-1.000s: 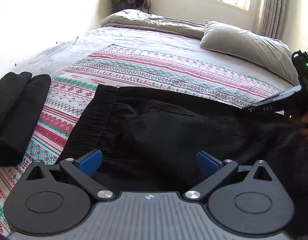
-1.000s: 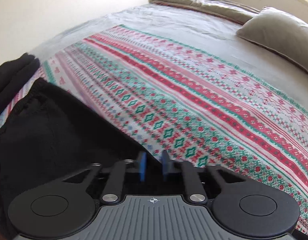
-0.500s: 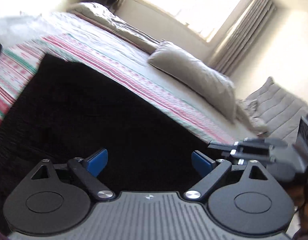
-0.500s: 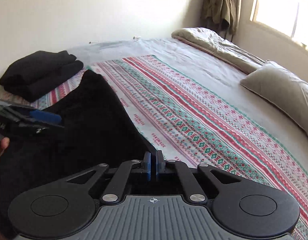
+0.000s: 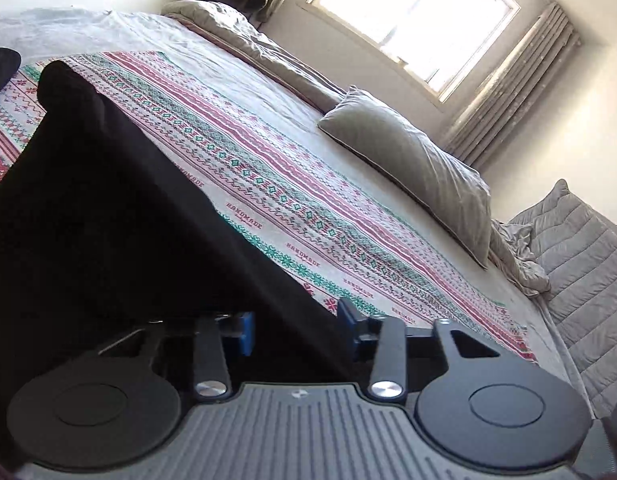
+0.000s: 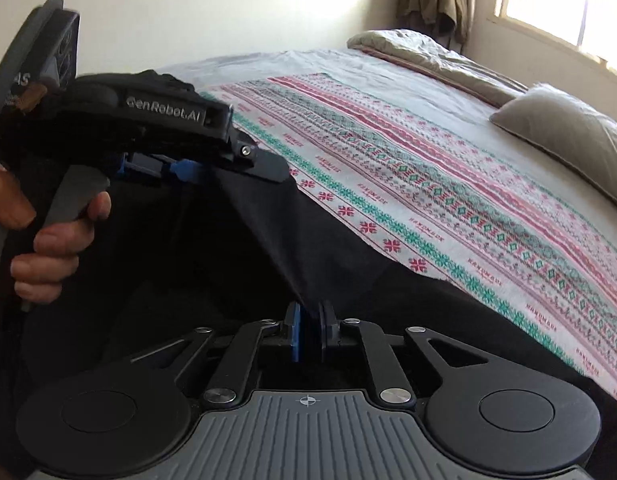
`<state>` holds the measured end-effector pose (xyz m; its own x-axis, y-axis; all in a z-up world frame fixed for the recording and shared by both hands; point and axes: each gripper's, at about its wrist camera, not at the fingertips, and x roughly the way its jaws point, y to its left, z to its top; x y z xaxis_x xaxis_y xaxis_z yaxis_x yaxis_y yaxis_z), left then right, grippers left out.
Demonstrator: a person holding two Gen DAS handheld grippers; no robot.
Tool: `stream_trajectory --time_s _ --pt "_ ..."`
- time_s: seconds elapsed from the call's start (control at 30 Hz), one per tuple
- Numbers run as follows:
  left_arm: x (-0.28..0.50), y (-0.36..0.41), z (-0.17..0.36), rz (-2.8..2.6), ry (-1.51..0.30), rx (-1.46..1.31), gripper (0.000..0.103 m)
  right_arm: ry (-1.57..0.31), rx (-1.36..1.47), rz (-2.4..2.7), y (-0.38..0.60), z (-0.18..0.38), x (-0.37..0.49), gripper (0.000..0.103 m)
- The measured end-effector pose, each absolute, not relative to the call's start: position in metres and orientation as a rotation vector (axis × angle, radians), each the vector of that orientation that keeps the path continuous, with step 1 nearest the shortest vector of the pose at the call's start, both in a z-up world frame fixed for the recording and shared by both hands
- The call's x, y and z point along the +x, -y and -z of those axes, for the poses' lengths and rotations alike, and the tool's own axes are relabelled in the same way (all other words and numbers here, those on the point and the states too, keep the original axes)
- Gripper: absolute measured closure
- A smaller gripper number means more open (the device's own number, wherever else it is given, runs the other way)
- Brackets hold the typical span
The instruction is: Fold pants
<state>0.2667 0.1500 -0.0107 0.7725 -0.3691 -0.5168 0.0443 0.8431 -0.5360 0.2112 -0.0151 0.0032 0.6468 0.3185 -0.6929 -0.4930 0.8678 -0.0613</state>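
Lifting the black pants (image 6: pixel 212 264) off the bed (image 6: pixel 448 168), right tongs (image 6: pixel 308 330) clenched on the edge, left tongs (image 5: pixel 294 330) parted around cloth, seemingly not yet pinching; close left before carrying the fold across, keeping the edge taut.

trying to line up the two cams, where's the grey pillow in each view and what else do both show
Left wrist: the pillow lies right of centre in the upper half, under the window.
Right wrist: the pillow is at the right edge, upper half, cut off by the frame.
Shared landmark: the patterned blanket, with the black pants lying along its near side.
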Motion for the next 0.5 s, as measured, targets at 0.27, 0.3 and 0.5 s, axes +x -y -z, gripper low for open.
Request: stream_trajectory --time_s 0.27,0.3,0.5 --pt "0.267 -0.147 0.011 0.22 -0.678 -0.492 0.084 -0.724 -0.021 -0.178 0.13 -0.029 0.184 0.054" --pt "0.267 -0.147 0.011 0.218 -0.678 -0.493 0.085 -0.727 0.023 -0.126 0.149 -0.029 0.182 0.054" --pt "0.265 -0.147 0.012 0.205 -0.68 -0.472 0.085 -0.721 0.249 0.129 0.247 -0.014 0.154 0.054"
